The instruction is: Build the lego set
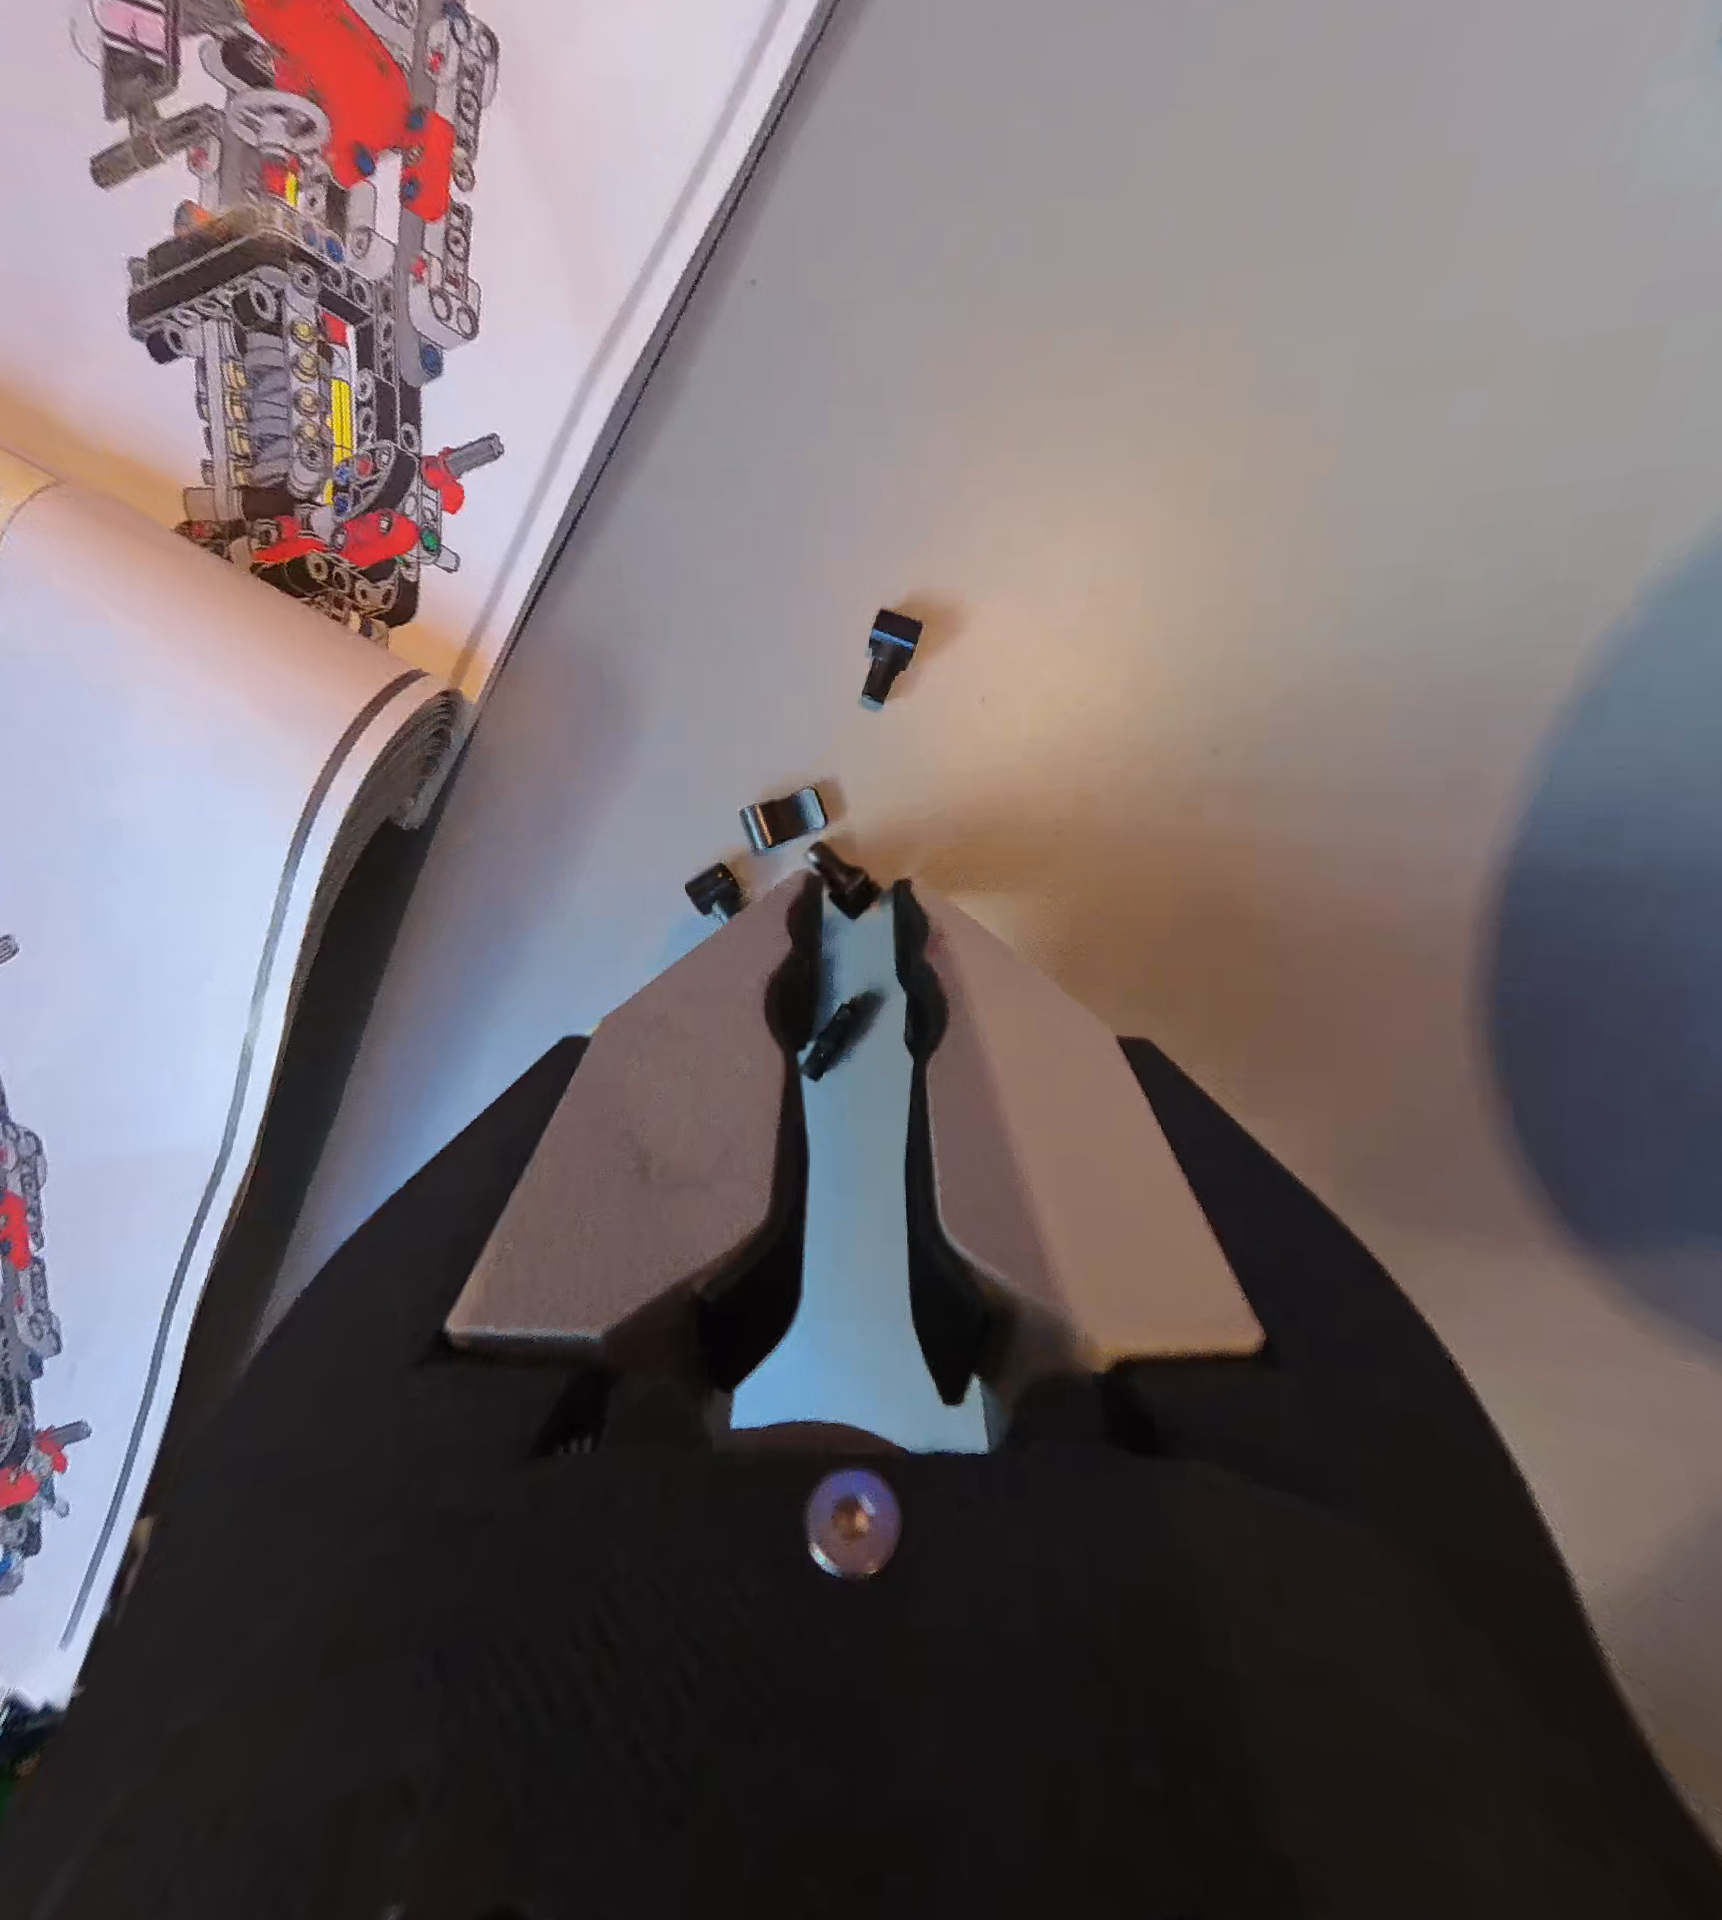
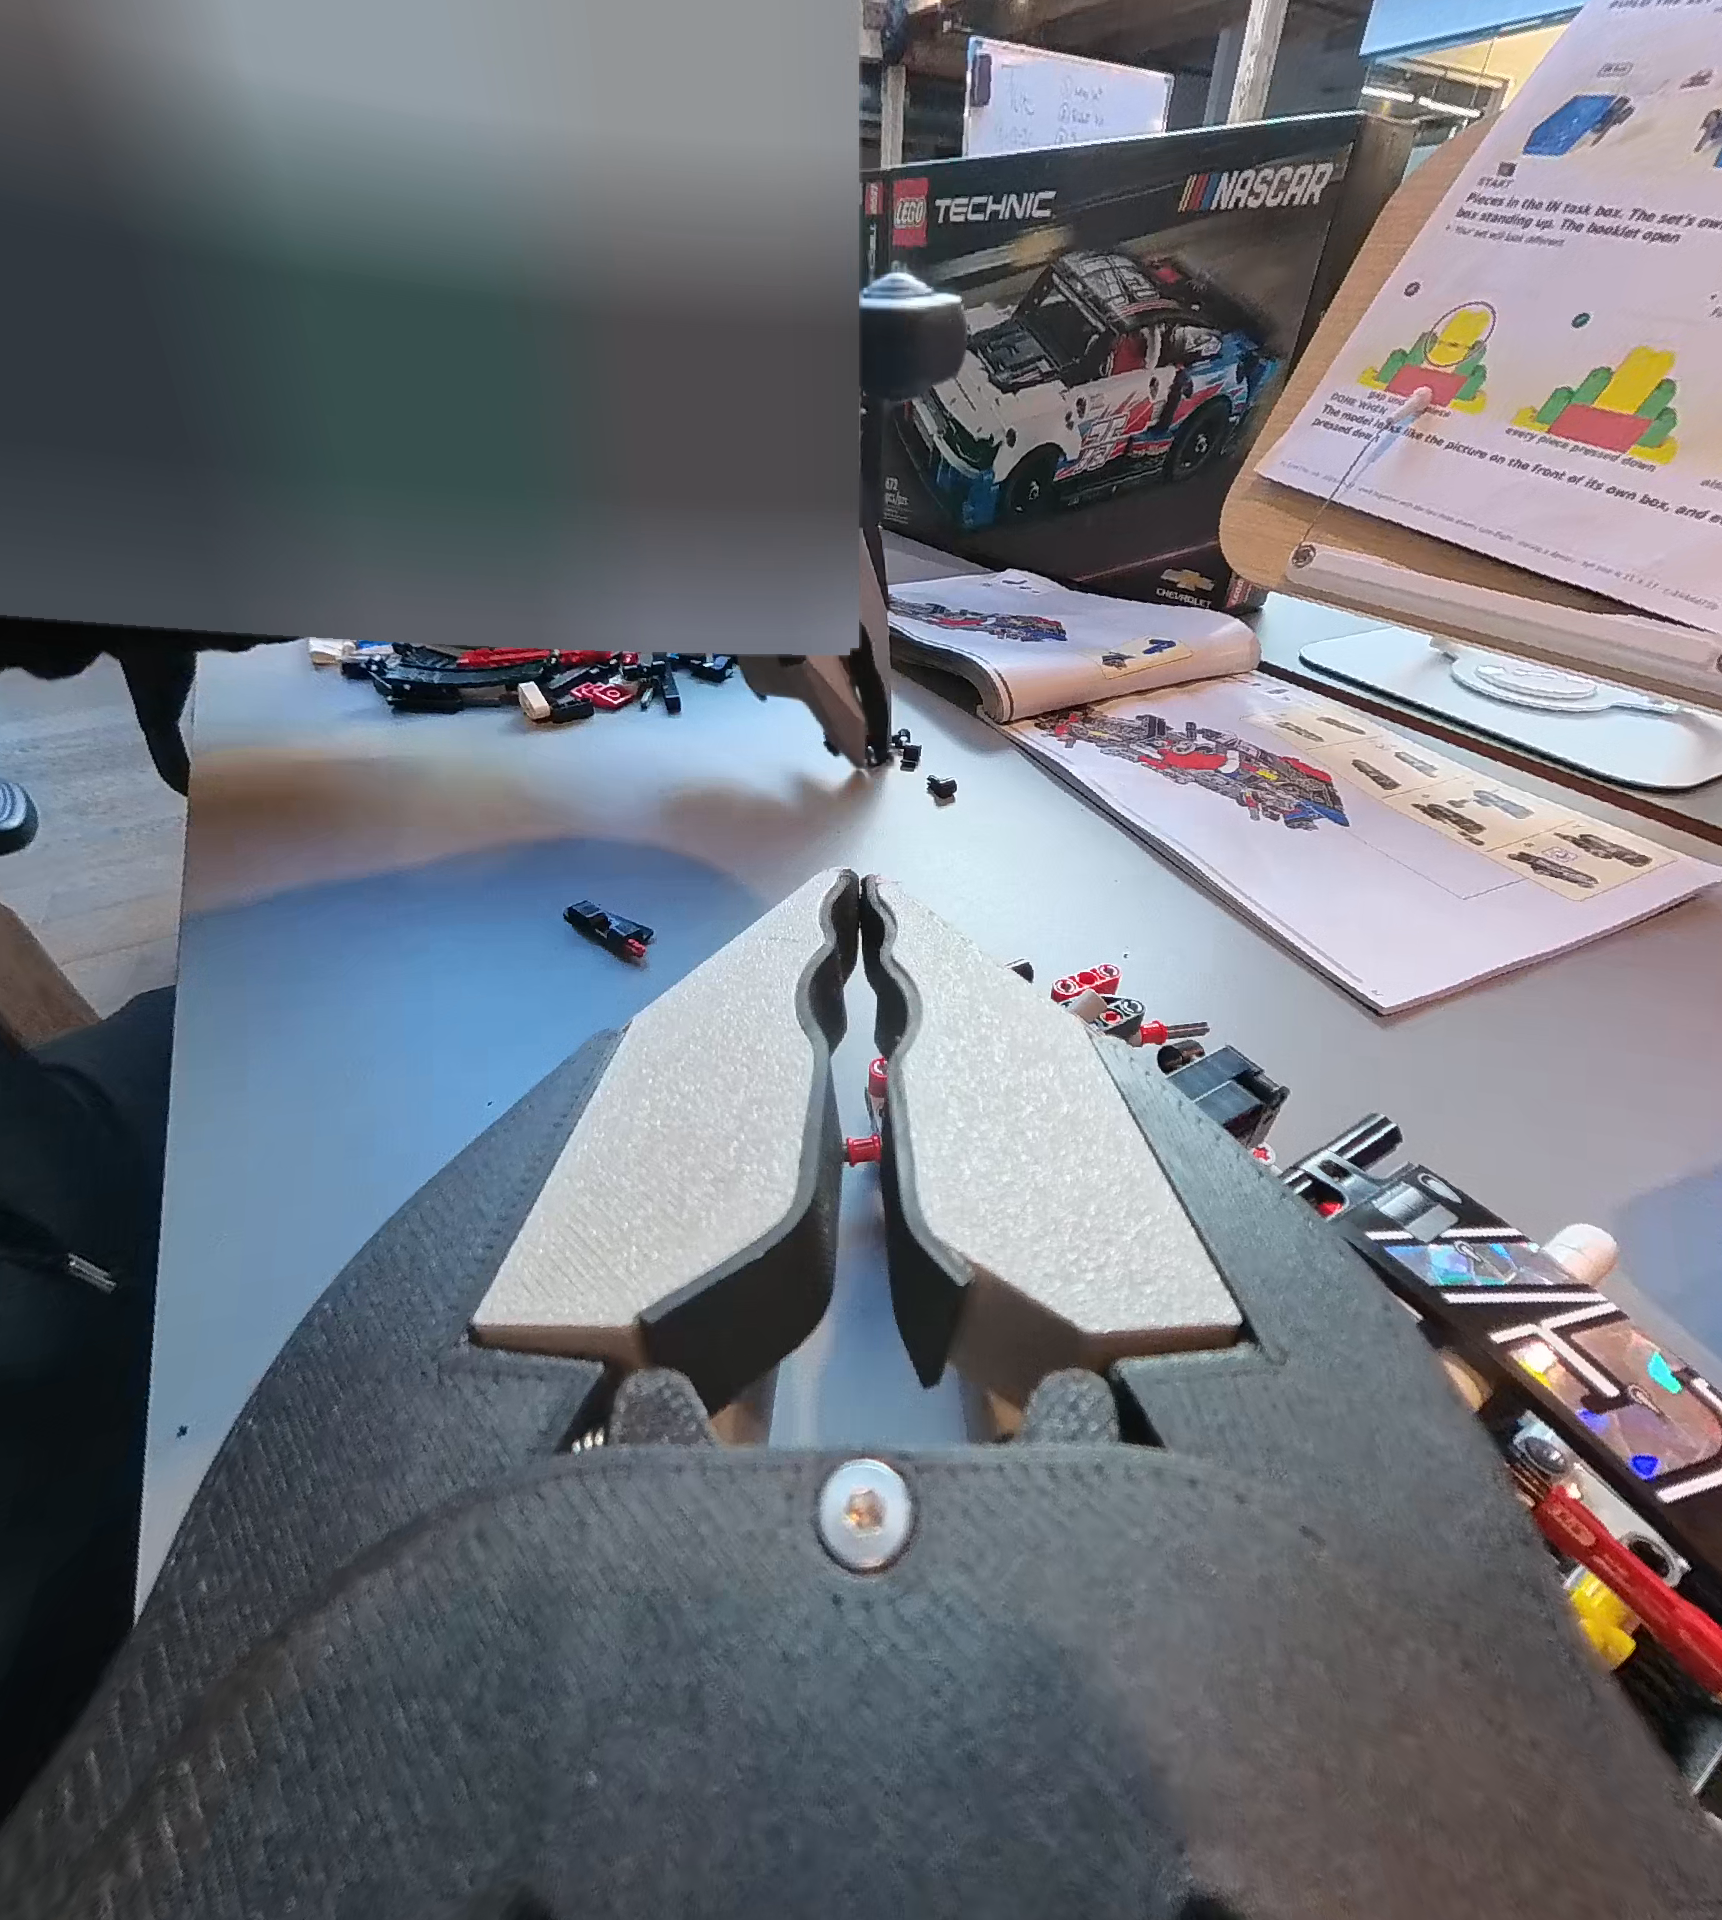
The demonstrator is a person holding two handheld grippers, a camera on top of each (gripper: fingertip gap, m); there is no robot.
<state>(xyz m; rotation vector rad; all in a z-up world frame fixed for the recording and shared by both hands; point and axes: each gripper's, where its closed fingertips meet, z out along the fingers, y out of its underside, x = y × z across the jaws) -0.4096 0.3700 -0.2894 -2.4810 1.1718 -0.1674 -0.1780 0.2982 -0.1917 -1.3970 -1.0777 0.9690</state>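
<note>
Left gripper [image 1: 855,899] low over table [image 1: 1252,416], jaws slightly apart around a small black pin [image 1: 841,883] (likely lining up a pick). Right gripper [image 2: 859,891] closed, empty, parked beside the part-built car [image 2: 1522,1330].

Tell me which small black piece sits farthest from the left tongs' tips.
The black pin lying alone up the table, beyond the curved clip; the others cluster at the left tongs.

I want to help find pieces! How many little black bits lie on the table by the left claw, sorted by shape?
Black pegs: 4
Black curved flat piece: 1
Total: 5
</note>
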